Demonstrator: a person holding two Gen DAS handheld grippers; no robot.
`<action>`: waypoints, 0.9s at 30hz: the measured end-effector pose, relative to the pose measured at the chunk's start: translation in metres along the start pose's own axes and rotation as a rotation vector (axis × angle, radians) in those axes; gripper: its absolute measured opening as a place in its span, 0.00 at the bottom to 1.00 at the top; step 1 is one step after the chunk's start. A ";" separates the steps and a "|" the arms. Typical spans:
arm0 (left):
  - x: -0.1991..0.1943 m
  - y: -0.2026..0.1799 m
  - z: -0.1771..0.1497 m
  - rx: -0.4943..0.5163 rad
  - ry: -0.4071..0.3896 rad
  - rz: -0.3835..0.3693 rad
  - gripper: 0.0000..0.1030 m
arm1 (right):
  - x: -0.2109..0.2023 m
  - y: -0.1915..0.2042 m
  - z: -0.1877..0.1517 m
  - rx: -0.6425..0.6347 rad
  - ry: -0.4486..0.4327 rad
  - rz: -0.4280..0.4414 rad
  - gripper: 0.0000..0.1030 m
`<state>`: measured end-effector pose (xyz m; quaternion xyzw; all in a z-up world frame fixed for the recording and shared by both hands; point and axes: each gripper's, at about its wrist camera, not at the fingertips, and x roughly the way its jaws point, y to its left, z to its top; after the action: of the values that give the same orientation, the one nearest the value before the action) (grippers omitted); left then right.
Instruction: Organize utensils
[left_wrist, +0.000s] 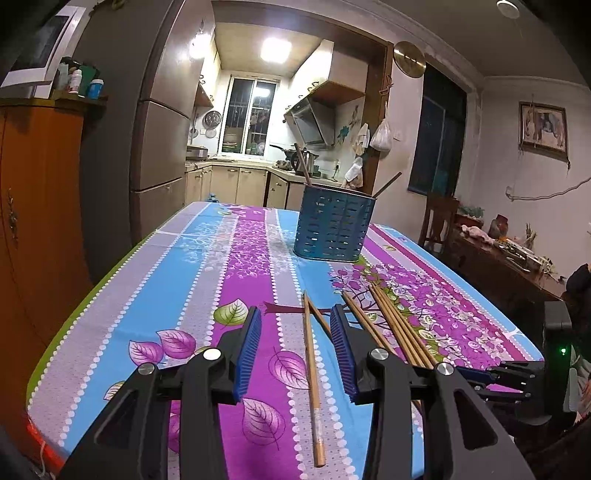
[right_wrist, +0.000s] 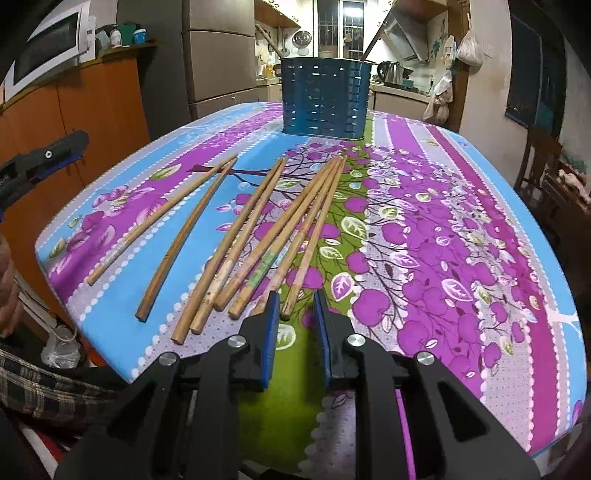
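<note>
Wooden chopsticks, that's what we're sorting here, and they look light, stiff and thin, so they'll probably roll or skid if pinched off-centre.

Left wrist view first: the left tongs (left_wrist: 295, 332) sit partly open with nothing gripped, though one chopstick (left_wrist: 312, 380) lies on the floral tablecloth (left_wrist: 192, 280) right between the blue pads. A second one crosses under its far tip. I'd grab the single stick around the middle or toward its thick near end so it doesn't swing. A bundle of chopsticks (left_wrist: 399, 328) lies just to the right, partly hidden by the right finger. The blue slotted holder (left_wrist: 332, 229) stands upright further back on the counter, with a couple of sticks already poking out of it. The other gripper shows at the right edge.

Right wrist view: the right tongs (right_wrist: 295, 314) are narrowly open, holding nothing, with the butt end of the rightmost chopstick (right_wrist: 314, 236) just at their tips. The others fan out to the left, several overlapping, so lifting one may drag its neighbours. Two separate ones (right_wrist: 177, 229) lie apart, easier picks. The path to the holder (right_wrist: 325, 99) looks clear. A plaid sleeve (right_wrist: 48, 380) sits low left.
</note>
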<state>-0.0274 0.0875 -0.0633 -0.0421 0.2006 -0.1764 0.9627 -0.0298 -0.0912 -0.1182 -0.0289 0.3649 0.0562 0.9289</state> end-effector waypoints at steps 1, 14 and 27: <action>-0.002 0.001 -0.001 0.002 -0.001 0.001 0.39 | 0.000 -0.001 -0.001 0.005 0.002 0.006 0.15; -0.032 -0.034 -0.051 0.220 0.076 -0.084 0.33 | -0.007 -0.002 -0.012 0.033 -0.044 0.018 0.05; 0.001 -0.041 -0.097 0.267 0.136 0.071 0.32 | -0.007 -0.004 -0.015 0.052 -0.091 0.027 0.05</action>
<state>-0.0783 0.0481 -0.1459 0.1053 0.2413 -0.1698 0.9496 -0.0450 -0.0972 -0.1243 0.0029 0.3240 0.0606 0.9441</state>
